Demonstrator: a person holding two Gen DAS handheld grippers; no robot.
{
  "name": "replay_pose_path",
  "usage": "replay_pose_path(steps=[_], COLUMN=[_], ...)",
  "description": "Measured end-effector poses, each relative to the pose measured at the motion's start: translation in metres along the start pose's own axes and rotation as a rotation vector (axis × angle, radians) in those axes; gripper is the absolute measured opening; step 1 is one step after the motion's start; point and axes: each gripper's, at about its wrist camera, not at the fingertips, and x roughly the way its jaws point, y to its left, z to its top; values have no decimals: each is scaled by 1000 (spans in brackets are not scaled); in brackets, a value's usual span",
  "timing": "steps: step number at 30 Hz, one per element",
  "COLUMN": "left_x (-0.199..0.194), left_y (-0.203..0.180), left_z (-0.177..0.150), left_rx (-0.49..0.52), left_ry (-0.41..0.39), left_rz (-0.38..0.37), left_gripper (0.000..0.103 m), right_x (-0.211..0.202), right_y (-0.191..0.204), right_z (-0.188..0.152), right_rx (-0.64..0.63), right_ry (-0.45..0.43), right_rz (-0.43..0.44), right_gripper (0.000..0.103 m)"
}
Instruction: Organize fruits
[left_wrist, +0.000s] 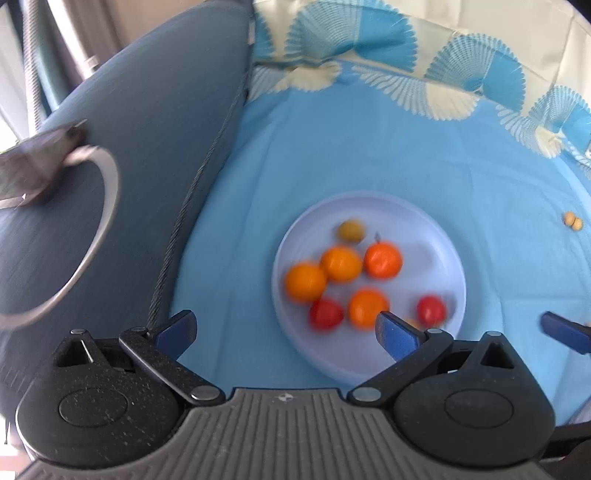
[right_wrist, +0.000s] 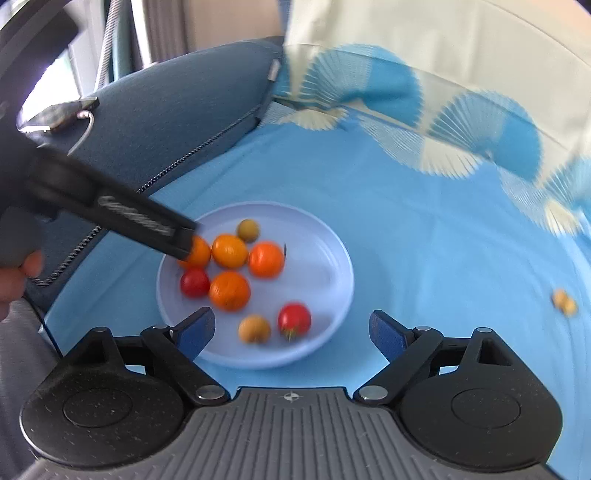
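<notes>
A pale lavender plate (left_wrist: 436, 236) (right_wrist: 325, 258) lies on a light blue cloth. It holds several orange fruits (left_wrist: 340, 264) (right_wrist: 229, 290), small red tomatoes (left_wrist: 325, 314) (right_wrist: 194, 282) and a greenish one (left_wrist: 351, 230) (right_wrist: 248, 229). My left gripper (left_wrist: 284, 319) hovers open over the plate's near left edge with nothing between its fingers. My right gripper (right_wrist: 291, 315) is open above the plate's near rim, over a red tomato (right_wrist: 294, 319) and a yellowish fruit (right_wrist: 254, 328), gripping neither. In the right wrist view the left gripper's black finger arm (right_wrist: 147, 221) reaches over the plate's left side.
A dark blue cushion (left_wrist: 147, 147) (right_wrist: 177, 103) borders the cloth on the left, with a phone and cable (left_wrist: 37, 173) on it. Patterned blue-and-cream fabric (left_wrist: 369, 55) rises behind. Two small orange bits (left_wrist: 571, 220) (right_wrist: 564, 301) lie right of the plate. A hand (right_wrist: 14, 280) shows at far left.
</notes>
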Motion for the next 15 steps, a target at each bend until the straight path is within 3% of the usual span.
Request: replay_pose_path(steps=[7, 11, 15], left_x=[-58, -84, -106], left_y=[10, 9, 2], left_z=[-46, -67, -85], left_rx=[-2, -11, 15], left_ry=[-12, -39, -79], left_rz=[15, -4, 23], left_gripper=[103, 103, 103], right_x=[-64, -92, -119], right_y=[3, 8, 11], right_z=[-25, -39, -53], right_rx=[161, 158, 171], right_ry=[-43, -76, -121], right_rz=[-25, -29, -38], right_gripper=[100, 101, 102])
